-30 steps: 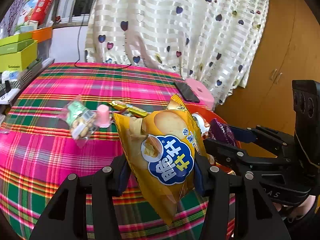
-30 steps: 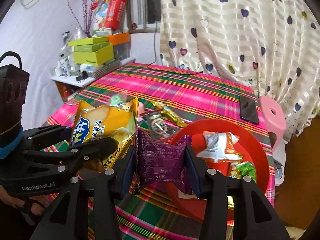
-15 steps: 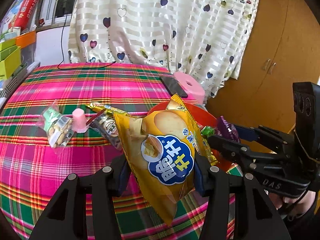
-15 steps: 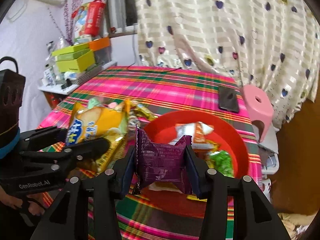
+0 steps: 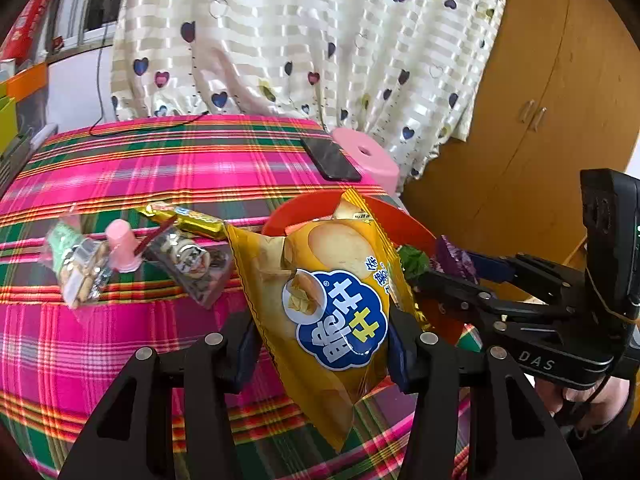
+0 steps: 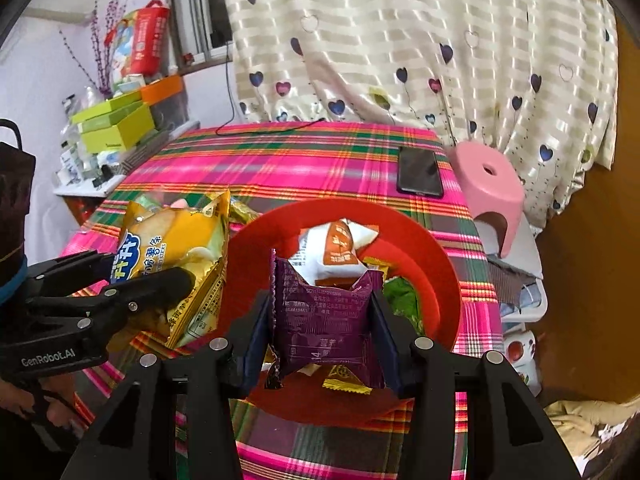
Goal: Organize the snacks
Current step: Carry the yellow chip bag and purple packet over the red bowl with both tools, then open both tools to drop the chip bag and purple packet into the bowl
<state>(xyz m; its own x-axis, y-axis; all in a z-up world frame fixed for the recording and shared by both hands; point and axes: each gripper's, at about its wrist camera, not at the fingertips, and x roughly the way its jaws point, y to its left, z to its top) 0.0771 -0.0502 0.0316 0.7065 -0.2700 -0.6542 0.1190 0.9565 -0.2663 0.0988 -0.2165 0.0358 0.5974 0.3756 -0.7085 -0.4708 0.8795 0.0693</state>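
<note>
My left gripper is shut on a yellow chip bag, held upright beside the left rim of the red bowl. That bag and the left gripper also show at the left in the right wrist view. My right gripper is shut on a purple snack packet, hanging over the red bowl. In the bowl lie a white-and-orange packet, a green one and small yellow ones. Loose on the plaid cloth sit a pink jelly cup, a biscuit pack, a clear cookie pack and a gold bar.
A black phone lies on the plaid table near its far right corner. A pink stool stands beside the table's right edge, a heart-print curtain behind. Green boxes crowd a shelf at the left. A wooden wardrobe stands right.
Both grippers have carried their packets to the right, toward and over the red bowl. The purple packet now hangs above the bowl's contents. Both grips are unchanged.
</note>
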